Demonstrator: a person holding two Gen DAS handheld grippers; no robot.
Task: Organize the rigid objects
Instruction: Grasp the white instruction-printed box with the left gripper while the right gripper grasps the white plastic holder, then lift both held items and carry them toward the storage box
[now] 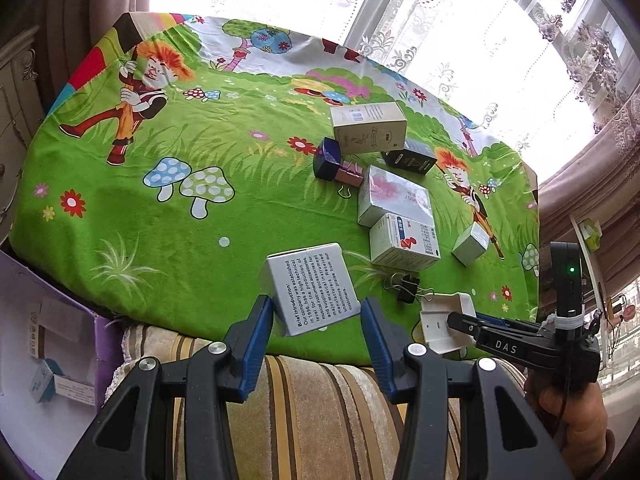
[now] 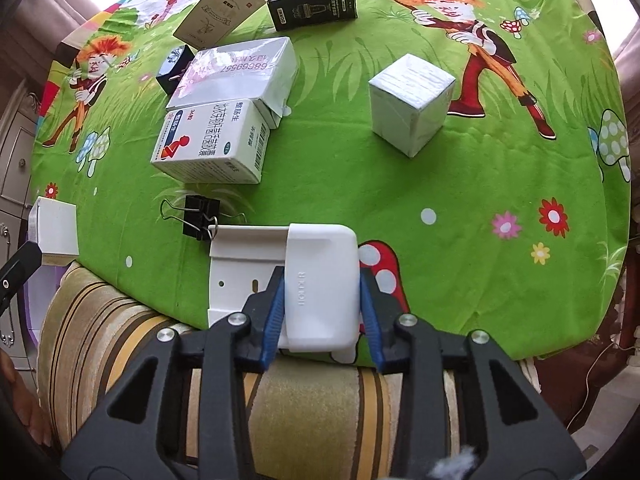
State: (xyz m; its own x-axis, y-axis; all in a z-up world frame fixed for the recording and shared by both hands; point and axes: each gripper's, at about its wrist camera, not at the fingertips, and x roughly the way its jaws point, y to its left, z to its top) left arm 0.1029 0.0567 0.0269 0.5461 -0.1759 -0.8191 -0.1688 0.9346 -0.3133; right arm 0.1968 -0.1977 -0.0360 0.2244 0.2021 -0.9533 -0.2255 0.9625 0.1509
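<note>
A white holder (image 2: 322, 288) is clamped between the right gripper (image 2: 322, 300) fingers at the near edge of the green cloth (image 2: 460, 184). Left of the holder, a grey box (image 1: 310, 294) sits between the left gripper (image 1: 318, 320) fingers, seemingly gripped, though contact is unclear.

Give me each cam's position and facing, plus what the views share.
Left wrist: on the left gripper, facing across the table; its fingers flank a grey text box; right gripper and hand show.
Right wrist: on the right gripper, facing the table; fingers clamp a white holder.
Shared: black binder clip.
</note>
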